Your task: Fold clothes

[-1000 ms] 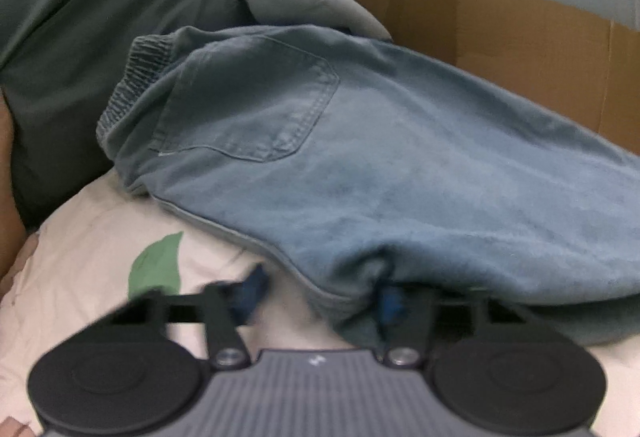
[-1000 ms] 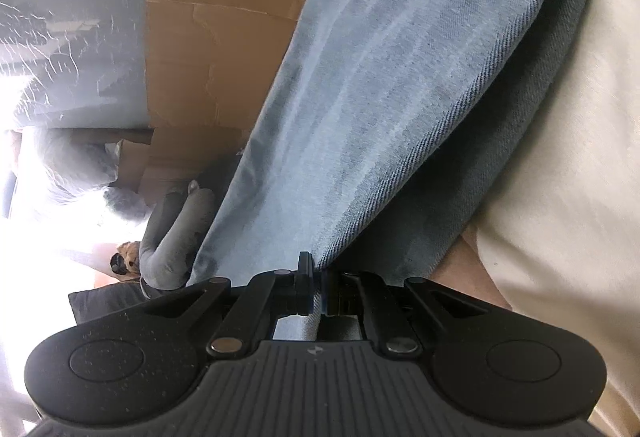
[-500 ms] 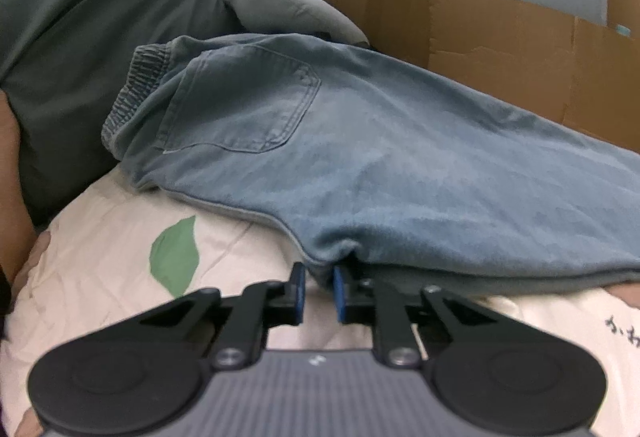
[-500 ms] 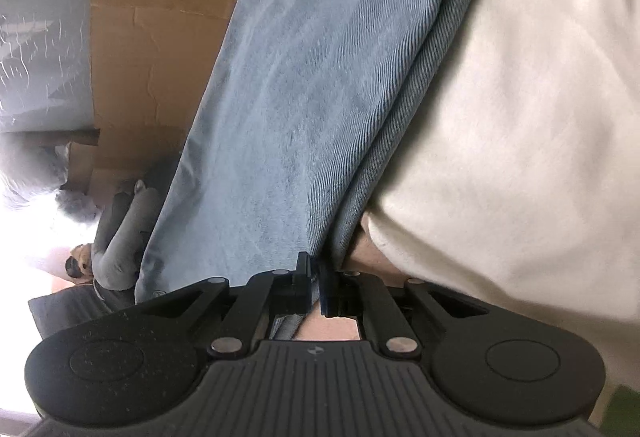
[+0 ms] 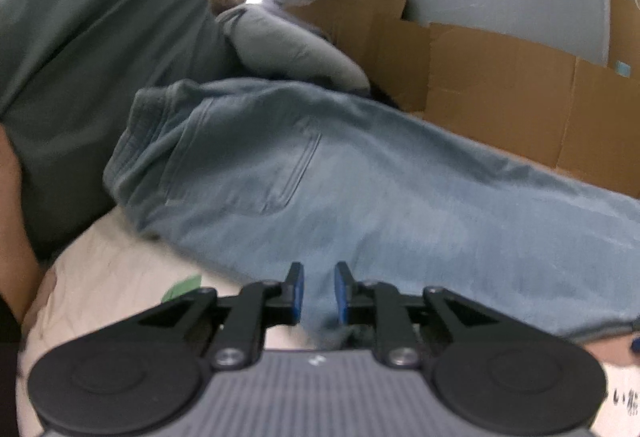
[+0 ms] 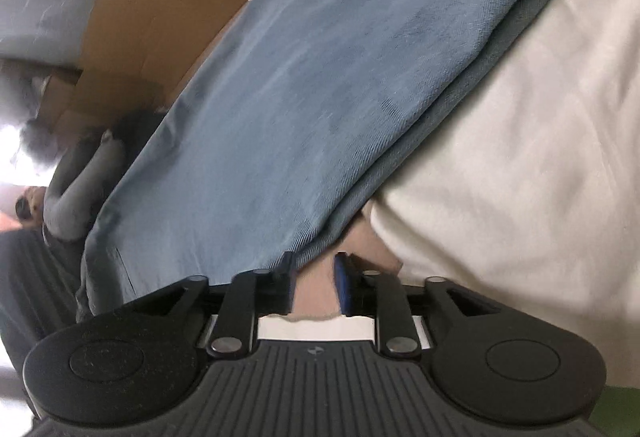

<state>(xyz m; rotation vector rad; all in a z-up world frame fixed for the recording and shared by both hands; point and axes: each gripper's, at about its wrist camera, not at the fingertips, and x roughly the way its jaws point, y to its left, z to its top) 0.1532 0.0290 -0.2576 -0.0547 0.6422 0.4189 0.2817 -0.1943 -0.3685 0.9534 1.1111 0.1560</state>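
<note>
Both tongs, left [image 5: 319, 291] and right [image 6: 312, 283], have just opened off the jeans [image 5: 400, 197] and lifted.

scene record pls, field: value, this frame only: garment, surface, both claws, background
garment: blue denim trousers, lying flat, back pocket up, elastic waistband toward dark green pillow
surface: cream bedding with green leaf print
left claw: jaws just opened, parted, over trousers' near edge, pads not pressing cloth
right claw: jaws just opened, parted, at trousers' folded edge, nothing clamped
background: cardboard boxes, grey plush toy
blur: both views soft
</note>
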